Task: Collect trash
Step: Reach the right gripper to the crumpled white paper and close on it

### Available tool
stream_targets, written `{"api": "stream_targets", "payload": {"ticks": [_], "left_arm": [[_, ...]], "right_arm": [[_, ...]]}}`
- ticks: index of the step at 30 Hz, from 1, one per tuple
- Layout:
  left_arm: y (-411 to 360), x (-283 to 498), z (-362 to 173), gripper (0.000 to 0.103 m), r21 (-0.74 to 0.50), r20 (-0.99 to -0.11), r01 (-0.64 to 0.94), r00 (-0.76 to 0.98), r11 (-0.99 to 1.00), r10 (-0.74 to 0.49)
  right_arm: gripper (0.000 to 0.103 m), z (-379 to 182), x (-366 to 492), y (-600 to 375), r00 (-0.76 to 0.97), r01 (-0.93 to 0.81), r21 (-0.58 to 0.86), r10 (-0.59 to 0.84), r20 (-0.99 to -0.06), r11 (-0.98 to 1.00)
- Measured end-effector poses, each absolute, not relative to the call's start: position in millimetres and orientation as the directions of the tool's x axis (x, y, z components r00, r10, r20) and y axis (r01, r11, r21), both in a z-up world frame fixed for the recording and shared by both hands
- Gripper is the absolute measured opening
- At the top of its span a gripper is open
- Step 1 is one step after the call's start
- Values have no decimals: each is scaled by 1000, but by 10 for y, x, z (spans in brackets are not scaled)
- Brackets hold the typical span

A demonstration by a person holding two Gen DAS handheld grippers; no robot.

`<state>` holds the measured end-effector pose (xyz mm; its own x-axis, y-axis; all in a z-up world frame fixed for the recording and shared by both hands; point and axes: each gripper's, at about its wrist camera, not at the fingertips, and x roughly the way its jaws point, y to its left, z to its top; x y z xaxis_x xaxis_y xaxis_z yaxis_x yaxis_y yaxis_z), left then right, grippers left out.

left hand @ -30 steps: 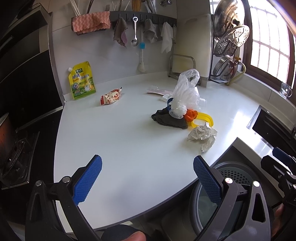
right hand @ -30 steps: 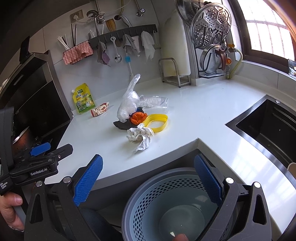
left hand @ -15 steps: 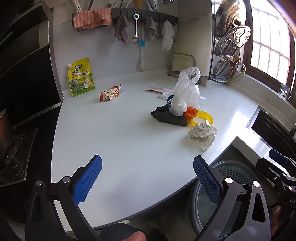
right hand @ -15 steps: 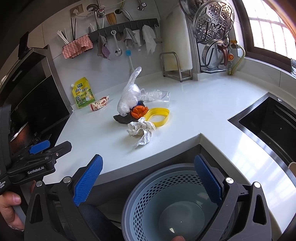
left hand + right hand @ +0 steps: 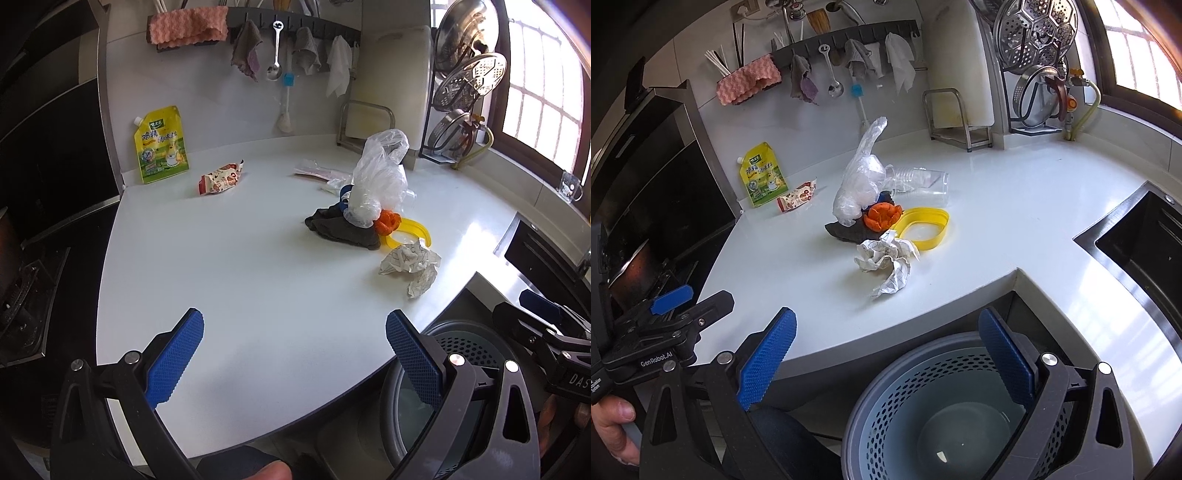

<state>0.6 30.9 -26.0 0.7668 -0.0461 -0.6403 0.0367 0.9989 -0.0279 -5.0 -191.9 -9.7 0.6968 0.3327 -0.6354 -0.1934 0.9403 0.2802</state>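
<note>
Holding your left gripper and right gripper both wide and empty, you have one bin below, then one crumpled paper, one plastic bag, one bottle and two packets on the counter.

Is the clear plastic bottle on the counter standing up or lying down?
Lying down. The bottle rests on its side on the counter, behind the yellow ring and beside the plastic bag.
</note>
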Motion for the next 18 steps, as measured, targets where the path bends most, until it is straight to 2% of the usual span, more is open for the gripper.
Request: {"api": "stream_targets", "payload": {"ticks": [18], "left_arm": [[509,294,-478,97,-39,-676,5,736,999,-30]], "right_arm": [[94,-411,842,-1661,639,-166,296,331,-694,941]]}}
